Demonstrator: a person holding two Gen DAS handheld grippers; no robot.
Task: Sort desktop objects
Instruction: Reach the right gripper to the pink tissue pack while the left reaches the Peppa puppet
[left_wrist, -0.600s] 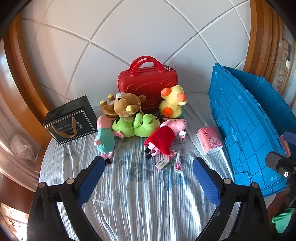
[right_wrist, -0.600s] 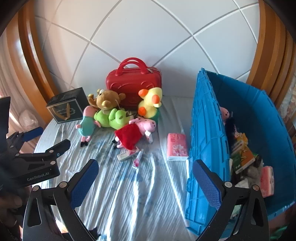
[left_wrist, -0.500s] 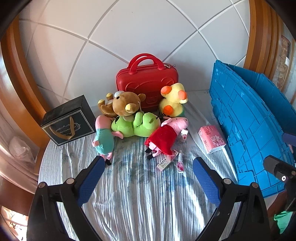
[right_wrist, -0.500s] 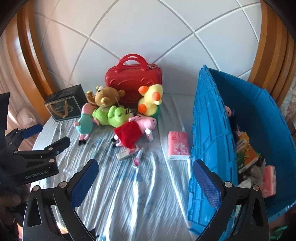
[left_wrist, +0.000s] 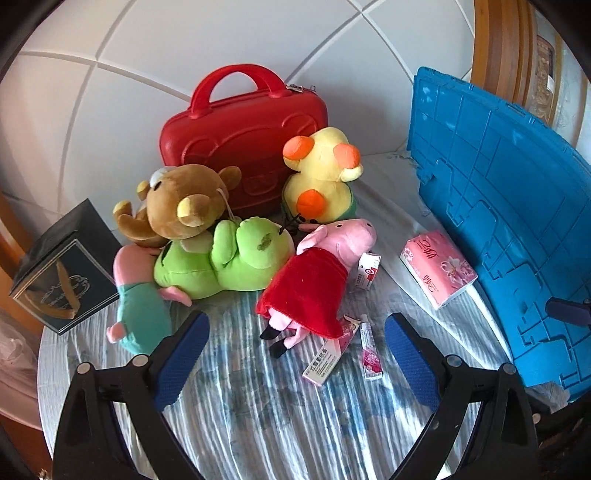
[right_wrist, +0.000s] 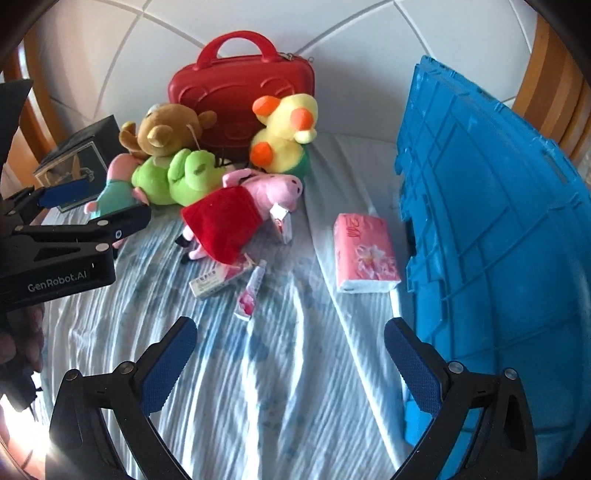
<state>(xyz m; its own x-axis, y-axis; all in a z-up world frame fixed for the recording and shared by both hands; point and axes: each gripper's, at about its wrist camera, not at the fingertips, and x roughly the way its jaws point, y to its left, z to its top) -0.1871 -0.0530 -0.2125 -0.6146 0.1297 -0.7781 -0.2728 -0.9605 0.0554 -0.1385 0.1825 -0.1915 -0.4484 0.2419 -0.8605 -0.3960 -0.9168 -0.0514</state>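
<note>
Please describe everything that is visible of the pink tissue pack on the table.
The pink tissue pack is a soft rectangular packet in glossy plastic wrap, printed with pink flowers and white script. It looks sealed and full. It lies flat on the striped cloth, close beside the wall of the blue crate; whether they touch is unclear. It lies apart from the toys, and neither gripper touches it.

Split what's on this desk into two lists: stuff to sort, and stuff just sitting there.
To sort: pink tissue pack, red-dress pig plush, yellow duck plush, green-suited bear plush, small tube, blue crate as destination.

Probably just there: red case, black gift box.
</note>
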